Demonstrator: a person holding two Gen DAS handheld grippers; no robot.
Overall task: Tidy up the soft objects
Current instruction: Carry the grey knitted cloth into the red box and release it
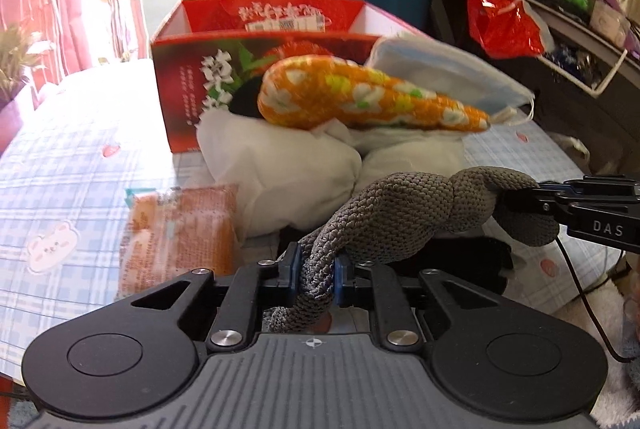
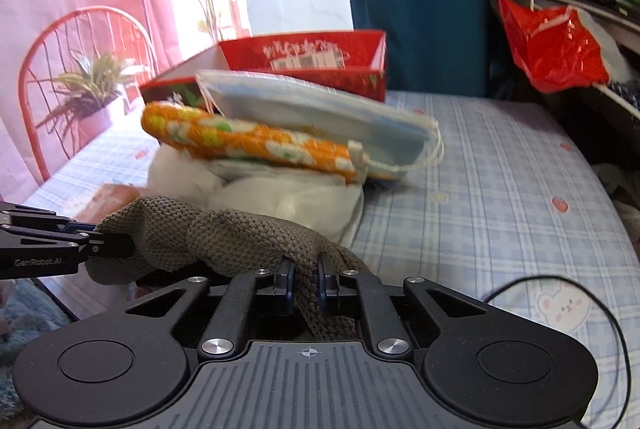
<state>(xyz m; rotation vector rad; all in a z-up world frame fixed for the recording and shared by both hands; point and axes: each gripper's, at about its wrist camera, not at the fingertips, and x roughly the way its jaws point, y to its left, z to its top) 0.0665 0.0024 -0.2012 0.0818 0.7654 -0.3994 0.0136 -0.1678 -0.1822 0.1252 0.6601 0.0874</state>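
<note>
A grey knitted cloth stretches between both grippers above the table's near edge. My left gripper is shut on one end of it. My right gripper is shut on the other end of the grey cloth. The right gripper enters the left wrist view from the right, and the left gripper enters the right wrist view from the left. Behind the cloth lies a pile: white soft bundles, an orange flowered pouch on top, and a blue face mask.
A red cardboard box stands open behind the pile on the blue checked tablecloth. An orange packet lies left of the bundles. A red plastic bag hangs from a cluttered shelf at right. A red chair stands far left. A black cable loops near right.
</note>
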